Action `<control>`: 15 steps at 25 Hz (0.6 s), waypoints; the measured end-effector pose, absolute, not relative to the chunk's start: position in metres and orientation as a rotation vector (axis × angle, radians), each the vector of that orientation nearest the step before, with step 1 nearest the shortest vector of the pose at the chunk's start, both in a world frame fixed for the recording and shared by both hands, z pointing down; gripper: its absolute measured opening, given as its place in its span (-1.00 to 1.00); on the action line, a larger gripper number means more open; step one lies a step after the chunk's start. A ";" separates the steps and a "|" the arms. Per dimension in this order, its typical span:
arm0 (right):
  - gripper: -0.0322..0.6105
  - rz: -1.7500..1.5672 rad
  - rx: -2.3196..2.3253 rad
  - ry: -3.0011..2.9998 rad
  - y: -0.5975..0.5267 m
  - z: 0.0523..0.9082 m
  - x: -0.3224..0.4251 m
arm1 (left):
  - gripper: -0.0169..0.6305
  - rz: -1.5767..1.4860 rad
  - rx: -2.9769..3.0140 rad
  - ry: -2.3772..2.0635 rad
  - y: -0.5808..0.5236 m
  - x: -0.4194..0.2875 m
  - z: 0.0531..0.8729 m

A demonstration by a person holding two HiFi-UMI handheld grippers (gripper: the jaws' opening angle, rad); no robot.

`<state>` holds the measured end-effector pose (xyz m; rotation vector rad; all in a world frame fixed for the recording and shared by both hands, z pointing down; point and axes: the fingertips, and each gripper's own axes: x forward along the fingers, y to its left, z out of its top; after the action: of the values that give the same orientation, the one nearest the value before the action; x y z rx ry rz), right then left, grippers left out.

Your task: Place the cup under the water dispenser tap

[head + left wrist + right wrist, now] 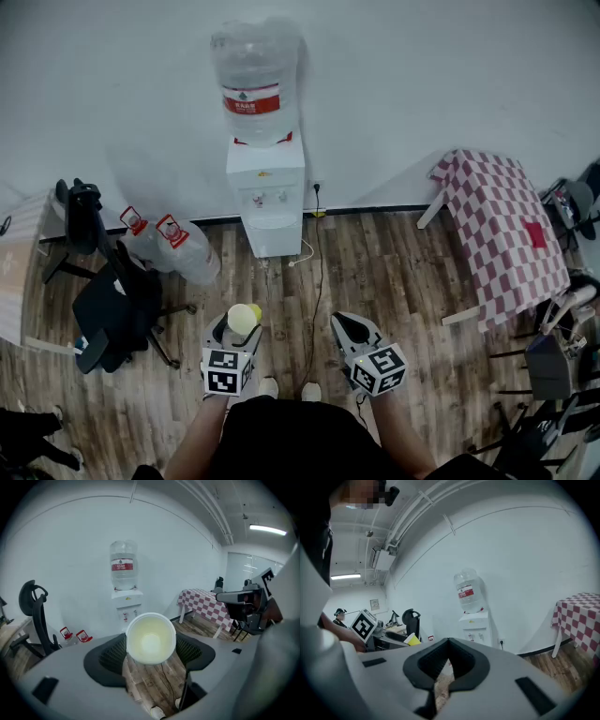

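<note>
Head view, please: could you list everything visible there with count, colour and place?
water dispenser: one, white, against the far wall
bottle: one, clear with red label, on the dispenser
spare bottles: two, clear with red caps, on the floor left of the dispenser
office chair: one, black, left of the spare bottles
table: one, red-and-white check cloth, at right
cable: one, black, on the floor before the dispenser
cup: one, yellow, between the left gripper's jaws
left gripper: one, grey, closed on the cup
right gripper: one, grey, jaws together, empty
</note>
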<state>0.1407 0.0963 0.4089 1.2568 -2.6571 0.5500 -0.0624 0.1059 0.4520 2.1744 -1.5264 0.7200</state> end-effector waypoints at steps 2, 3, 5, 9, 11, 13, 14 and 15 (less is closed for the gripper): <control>-0.83 0.551 1.275 -2.648 0.101 0.408 0.137 | 0.10 0.714 2.202 -1.514 0.113 -0.066 0.444; -0.83 0.553 1.284 -2.643 0.103 0.408 0.135 | 0.10 0.712 2.212 -1.509 0.116 -0.068 0.441; -0.83 0.559 1.303 -2.635 0.108 0.408 0.132 | 0.10 0.711 2.229 -1.502 0.121 -0.073 0.439; -0.83 0.563 1.332 -2.624 0.119 0.407 0.125 | 0.10 0.717 2.252 -1.483 0.127 -0.078 0.436; -0.83 0.556 1.333 -2.623 0.123 0.405 0.121 | 0.10 0.717 2.265 -1.480 0.127 -0.080 0.434; -0.83 0.553 1.333 -2.625 0.125 0.403 0.117 | 0.10 0.715 2.274 -1.479 0.127 -0.083 0.432; -0.83 0.556 1.331 -2.630 0.126 0.402 0.115 | 0.10 0.713 2.278 -1.479 0.127 -0.084 0.431; -0.83 0.561 1.327 -2.635 0.126 0.402 0.112 | 0.10 0.711 2.282 -1.478 0.127 -0.086 0.430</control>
<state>0.1122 0.1263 0.4015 1.3272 -2.6349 0.5606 -0.0859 0.1271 0.4303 2.2819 -1.4779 0.7107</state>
